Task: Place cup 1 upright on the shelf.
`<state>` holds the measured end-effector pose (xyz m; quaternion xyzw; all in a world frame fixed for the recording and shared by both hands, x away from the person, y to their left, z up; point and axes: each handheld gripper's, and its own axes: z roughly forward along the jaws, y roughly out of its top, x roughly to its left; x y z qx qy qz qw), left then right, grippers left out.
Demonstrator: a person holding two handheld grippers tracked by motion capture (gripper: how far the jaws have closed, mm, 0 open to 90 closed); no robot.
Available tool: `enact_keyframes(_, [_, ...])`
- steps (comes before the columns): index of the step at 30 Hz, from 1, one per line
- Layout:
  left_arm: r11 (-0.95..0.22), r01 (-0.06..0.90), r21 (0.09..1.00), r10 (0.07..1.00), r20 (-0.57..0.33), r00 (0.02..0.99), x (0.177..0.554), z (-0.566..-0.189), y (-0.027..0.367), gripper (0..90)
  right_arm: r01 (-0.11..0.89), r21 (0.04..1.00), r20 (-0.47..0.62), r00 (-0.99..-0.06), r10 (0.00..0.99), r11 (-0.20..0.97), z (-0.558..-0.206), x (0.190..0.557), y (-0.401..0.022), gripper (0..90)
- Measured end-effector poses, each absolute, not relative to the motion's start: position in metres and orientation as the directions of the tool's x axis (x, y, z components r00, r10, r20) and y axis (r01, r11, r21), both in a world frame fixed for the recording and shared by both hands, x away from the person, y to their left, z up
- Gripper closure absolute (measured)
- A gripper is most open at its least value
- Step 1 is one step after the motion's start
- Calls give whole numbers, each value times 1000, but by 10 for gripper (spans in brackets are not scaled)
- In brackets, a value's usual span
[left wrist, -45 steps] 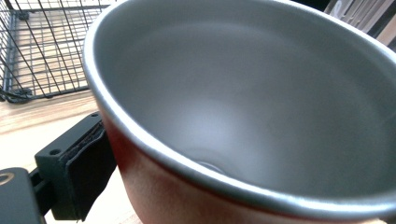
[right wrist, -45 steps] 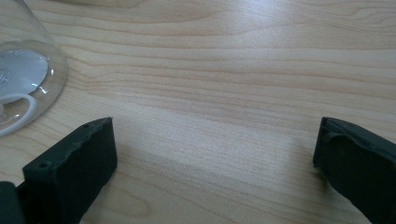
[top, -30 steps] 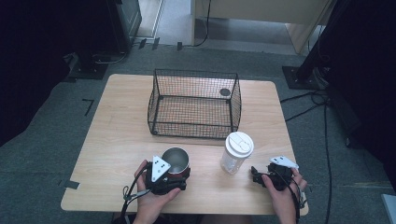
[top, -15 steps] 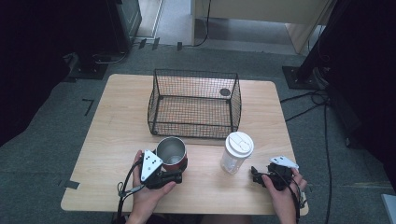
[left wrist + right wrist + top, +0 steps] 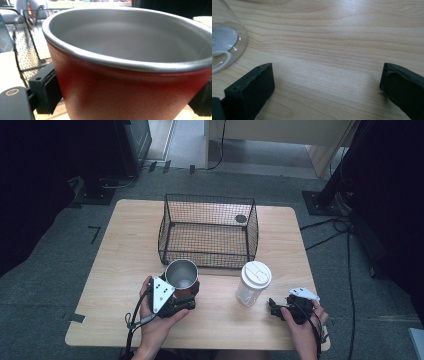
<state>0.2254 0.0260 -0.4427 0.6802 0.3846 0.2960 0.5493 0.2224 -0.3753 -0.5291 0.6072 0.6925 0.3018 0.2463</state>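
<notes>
A red metal cup with a bare steel inside stands upright between the jaws of my left gripper, near the table's front edge and just in front of the black wire basket. In the left gripper view the cup is very close, and a black pad presses its left side. Whether the cup rests on the table or hangs just above it, I cannot tell. My right gripper lies open at the front right, its jaws wide apart over bare wood. Just to its left is a clear plastic cup with a white lid.
The wooden table carries the wire basket at its middle back, with a small dark disc in its far right corner. The basket's mesh rises close behind the red cup. The clear cup's base is beside the right gripper's left jaw.
My left gripper has carried the red cup away from the front edge, toward the basket's front wall. The right gripper and the clear cup have stayed put.
</notes>
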Motion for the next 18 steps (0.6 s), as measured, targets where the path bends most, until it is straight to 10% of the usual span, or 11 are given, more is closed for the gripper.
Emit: enact_keyframes(18, [-81, 173, 982, 842, -25, 539, 241, -428, 25, 81, 692, 717, 26, -142, 990, 81, -529, 222, -375, 0])
